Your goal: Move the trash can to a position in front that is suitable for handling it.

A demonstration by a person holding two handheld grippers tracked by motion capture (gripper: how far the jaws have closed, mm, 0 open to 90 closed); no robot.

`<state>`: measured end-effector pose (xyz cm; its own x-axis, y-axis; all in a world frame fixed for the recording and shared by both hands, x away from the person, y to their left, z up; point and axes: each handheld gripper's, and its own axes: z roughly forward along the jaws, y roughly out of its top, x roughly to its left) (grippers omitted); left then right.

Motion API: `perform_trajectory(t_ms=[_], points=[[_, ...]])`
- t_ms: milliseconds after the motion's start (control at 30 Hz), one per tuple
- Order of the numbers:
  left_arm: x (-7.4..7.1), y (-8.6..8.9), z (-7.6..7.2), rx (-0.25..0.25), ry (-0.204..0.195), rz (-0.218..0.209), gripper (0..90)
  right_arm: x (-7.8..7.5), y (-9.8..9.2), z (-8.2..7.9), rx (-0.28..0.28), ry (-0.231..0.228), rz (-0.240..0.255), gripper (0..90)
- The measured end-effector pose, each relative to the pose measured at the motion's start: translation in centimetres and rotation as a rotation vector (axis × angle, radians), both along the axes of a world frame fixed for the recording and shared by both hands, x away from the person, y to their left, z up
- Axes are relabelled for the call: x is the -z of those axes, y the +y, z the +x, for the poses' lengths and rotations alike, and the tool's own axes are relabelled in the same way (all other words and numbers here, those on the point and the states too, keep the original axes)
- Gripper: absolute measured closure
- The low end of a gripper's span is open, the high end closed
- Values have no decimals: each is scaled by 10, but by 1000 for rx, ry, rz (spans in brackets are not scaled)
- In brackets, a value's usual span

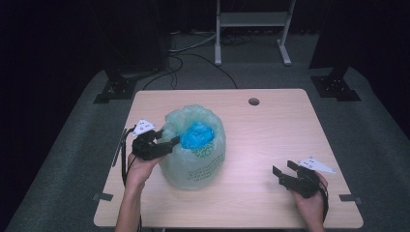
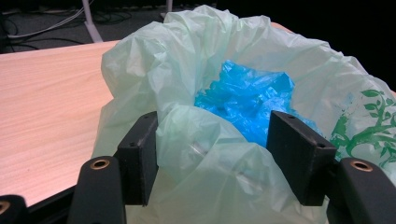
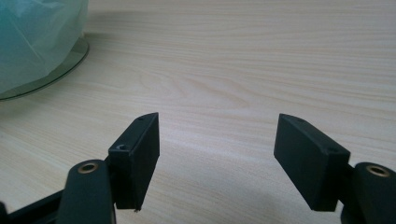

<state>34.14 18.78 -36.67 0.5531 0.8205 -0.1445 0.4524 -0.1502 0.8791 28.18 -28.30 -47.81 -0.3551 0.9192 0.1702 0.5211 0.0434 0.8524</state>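
A pale green plastic bag (image 1: 193, 145) stands on the desk (image 1: 270, 121), left of the middle and well inside every edge, its mouth open upward with a crumpled blue bag (image 1: 197, 135) sitting inside it. The left gripper (image 1: 164, 144) reaches in from the side toward the desk's left edge, and in the left gripper view a fold of the green bag's rim bulges between its two fingers (image 2: 137, 156), which stand partly spread with the film touching their inner faces; whether they truly pinch it I cannot tell. The right gripper (image 1: 283, 170) rests low near the desk's front right corner, well apart from the bag, its fingers (image 3: 135, 154) spread wide over bare wood with nothing between them.
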Motion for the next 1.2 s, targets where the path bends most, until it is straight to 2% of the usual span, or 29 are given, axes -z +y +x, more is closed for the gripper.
perform_trajectory(t_ms=[133,567,667,733,767,833,1033,1067,1100,1133,1200], points=[[0,2,-1,15,7,-16,445,0,0,0,-2,2,-1,306],[0,4,-1,44,24,-43,559,0,1,-1,-2,0,1,306],[1,4,-1,23,10,-36,573,0,1,0,-3,0,-1,306],[1,4,-1,3,-20,-46,569,0,1,0,-3,0,-1,306],[1,4,-1,3,-20,-46,542,1,1,0,-3,1,0,306],[1,4,-1,-28,-46,-45,539,1,1,0,-5,2,0,306],[3,3,-2,-57,-87,-28,676,1,3,0,-9,3,-3,306],[3,3,-3,-64,-108,-28,705,1,3,0,-9,5,-5,306],[3,3,-3,-64,-108,-28,726,2,3,0,-10,5,-5,306],[2,2,-4,-75,-130,-11,741,2,3,0,-10,4,-6,306],[1,2,-5,-82,-143,-10,766,1,3,0,-11,3,-5,306]])
